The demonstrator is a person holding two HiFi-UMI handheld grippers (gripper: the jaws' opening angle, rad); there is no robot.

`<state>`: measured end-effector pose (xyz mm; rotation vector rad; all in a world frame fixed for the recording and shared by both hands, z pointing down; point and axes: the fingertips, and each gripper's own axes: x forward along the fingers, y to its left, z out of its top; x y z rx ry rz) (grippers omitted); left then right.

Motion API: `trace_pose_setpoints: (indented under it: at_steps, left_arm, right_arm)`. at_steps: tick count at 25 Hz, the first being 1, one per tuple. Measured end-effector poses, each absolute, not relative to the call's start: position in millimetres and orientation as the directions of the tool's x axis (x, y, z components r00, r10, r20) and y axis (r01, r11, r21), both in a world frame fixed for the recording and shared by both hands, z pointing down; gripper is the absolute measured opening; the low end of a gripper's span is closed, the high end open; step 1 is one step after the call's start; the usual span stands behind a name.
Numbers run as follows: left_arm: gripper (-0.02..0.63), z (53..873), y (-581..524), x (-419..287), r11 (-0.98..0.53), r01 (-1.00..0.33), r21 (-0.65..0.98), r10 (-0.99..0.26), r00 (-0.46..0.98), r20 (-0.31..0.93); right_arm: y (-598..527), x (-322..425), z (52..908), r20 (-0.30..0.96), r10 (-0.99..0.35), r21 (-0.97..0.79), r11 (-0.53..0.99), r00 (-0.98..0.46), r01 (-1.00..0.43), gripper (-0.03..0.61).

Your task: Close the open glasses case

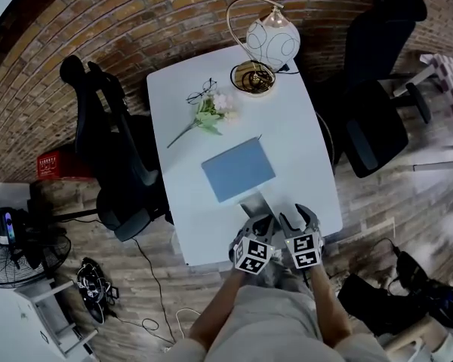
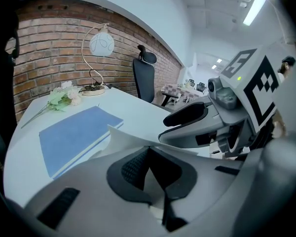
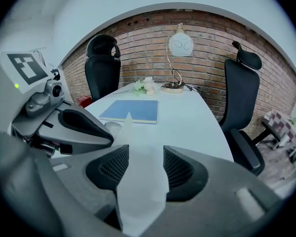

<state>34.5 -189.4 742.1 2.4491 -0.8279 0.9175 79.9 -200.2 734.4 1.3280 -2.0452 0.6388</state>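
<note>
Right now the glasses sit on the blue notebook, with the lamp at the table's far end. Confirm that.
Wrong. The head view shows the glasses on the bare table beside the flowers, apart from the blue notebook. The lamp does stand at the table's far end.

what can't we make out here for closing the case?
- Pale grey folding glasses case: head view, near end covered by left tongs and right tongs; gripper views show only a white flap, so its fold state is unclear.
- Thin wire-framed glasses: head view, too small to tell whether the arms are folded.
</note>
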Motion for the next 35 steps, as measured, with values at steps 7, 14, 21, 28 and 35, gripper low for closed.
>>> trace_pose_setpoints:
  at_steps: [7, 14, 21, 28, 35]
  left_arm:
    - [0.003, 741.6, -187.4, 36.3, -0.746, -0.646, 0.162, -0.387, 0.619, 0.683]
    - [0.003, 739.8, -186.1, 33.6, -0.734, -0.660, 0.160, -0.403, 0.612, 0.680]
    - [0.003, 739.0, -184.8, 28.7, -0.720, -0.677, 0.154, -0.420, 0.601, 0.680]
    - [0.003, 738.8, -182.2, 22.5, -0.703, -0.695, 0.149, -0.439, 0.589, 0.678]
    - [0.003, 739.4, -179.3, 17.6, -0.689, -0.709, 0.148, -0.450, 0.579, 0.680]
  right_arm:
    - [-198.4, 74.1, 740.3, 0.719, -0.613, -0.070, 0.406, -0.328, -0.911, 0.218]
    - [-198.6, 68.6, 740.2, 0.711, -0.609, -0.066, 0.441, -0.352, -0.895, 0.218]
    - [-197.2, 65.0, 738.5, 0.711, -0.602, -0.066, 0.458, -0.364, -0.887, 0.218]
    - [-195.1, 59.6, 737.0, 0.704, -0.599, -0.065, 0.480, -0.381, -0.875, 0.218]
    - [-192.3, 56.3, 733.2, 0.702, -0.597, -0.063, 0.492, -0.389, -0.868, 0.218]
